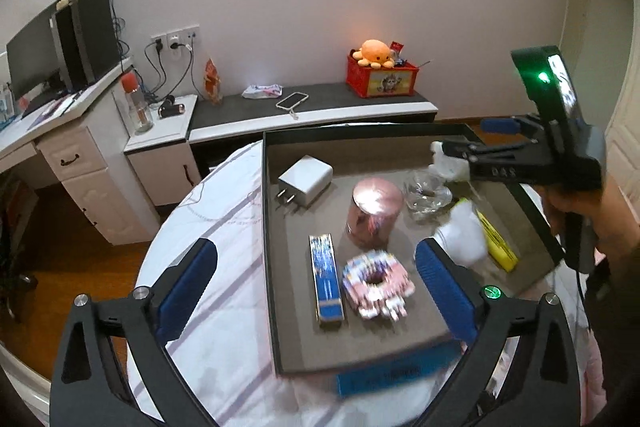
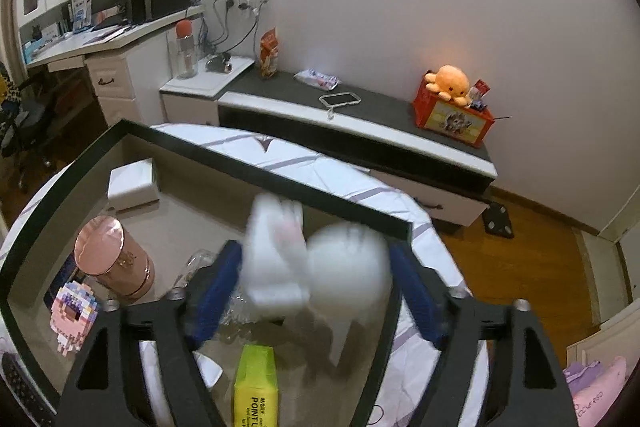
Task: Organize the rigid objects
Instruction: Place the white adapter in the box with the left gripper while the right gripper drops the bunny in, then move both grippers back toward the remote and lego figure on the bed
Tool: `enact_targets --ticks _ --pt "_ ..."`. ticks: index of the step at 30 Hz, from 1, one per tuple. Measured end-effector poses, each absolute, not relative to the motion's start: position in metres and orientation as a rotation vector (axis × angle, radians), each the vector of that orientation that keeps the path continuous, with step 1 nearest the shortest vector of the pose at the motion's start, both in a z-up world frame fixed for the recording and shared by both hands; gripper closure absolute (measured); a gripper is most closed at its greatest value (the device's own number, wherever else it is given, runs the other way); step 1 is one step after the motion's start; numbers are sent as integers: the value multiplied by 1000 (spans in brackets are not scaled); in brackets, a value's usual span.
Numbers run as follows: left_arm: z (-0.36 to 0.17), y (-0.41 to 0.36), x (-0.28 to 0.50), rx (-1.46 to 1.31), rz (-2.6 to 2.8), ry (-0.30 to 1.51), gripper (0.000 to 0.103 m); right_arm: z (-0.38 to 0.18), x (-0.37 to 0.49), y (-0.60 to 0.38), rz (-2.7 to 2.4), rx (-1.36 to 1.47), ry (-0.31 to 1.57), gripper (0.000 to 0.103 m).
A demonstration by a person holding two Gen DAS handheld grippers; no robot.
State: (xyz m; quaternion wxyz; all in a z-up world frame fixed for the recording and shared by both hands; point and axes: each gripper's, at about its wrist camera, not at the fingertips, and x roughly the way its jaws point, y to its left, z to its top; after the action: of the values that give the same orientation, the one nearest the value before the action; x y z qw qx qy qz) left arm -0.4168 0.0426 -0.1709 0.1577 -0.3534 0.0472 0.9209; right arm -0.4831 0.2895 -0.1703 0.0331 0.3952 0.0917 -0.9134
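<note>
A dark-rimmed tray [image 1: 267, 227] [image 2: 260, 171] lies on a round table. It holds a white charger [image 1: 306, 181] [image 2: 132, 183], a pink tin [image 1: 376, 211] [image 2: 114, 259], a long blue box [image 1: 326, 283], a brick-built doughnut [image 1: 376, 285] [image 2: 74, 311], a glass dish [image 1: 426, 193] and a yellow box [image 1: 498, 241] [image 2: 256, 383]. My left gripper [image 1: 316, 247] stands wide open over the tray's near end, holding nothing. My right gripper [image 1: 460, 135] [image 2: 314, 249] hangs over the far right corner. A blurred white figurine [image 1: 464, 237] [image 2: 320, 263] shows between its blue pads [image 2: 218, 291], lower than them and not pressed.
A striped cloth [image 1: 224, 227] covers the table. A blue box [image 1: 384, 375] pokes out under the tray's near edge. Behind stand a low dark-topped cabinet [image 1: 320, 103] with a phone [image 1: 292, 100] and a red crate [image 1: 380, 79], and a white desk [image 1: 80, 155] at left.
</note>
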Motion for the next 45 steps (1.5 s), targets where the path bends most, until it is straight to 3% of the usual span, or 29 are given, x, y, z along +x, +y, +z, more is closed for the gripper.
enact_targets --ticks 12,21,25,31,45 --pt "-165 34 -354 -977 2657 160 1 -141 -427 291 -2840 1098 106 23" --pt "-151 9 -289 -849 2653 -87 0 -109 -345 281 -2859 894 26 21" --pt "-160 -3 -268 -898 2714 -92 0 -107 -307 276 -2873 826 -13 20" --pt "-184 -21 -253 -1039 2774 -98 0 -126 -259 261 -2897 818 -23 20" --pt "-203 -9 -236 -1119 2710 -10 0 -185 -233 234 -2794 1054 -62 20"
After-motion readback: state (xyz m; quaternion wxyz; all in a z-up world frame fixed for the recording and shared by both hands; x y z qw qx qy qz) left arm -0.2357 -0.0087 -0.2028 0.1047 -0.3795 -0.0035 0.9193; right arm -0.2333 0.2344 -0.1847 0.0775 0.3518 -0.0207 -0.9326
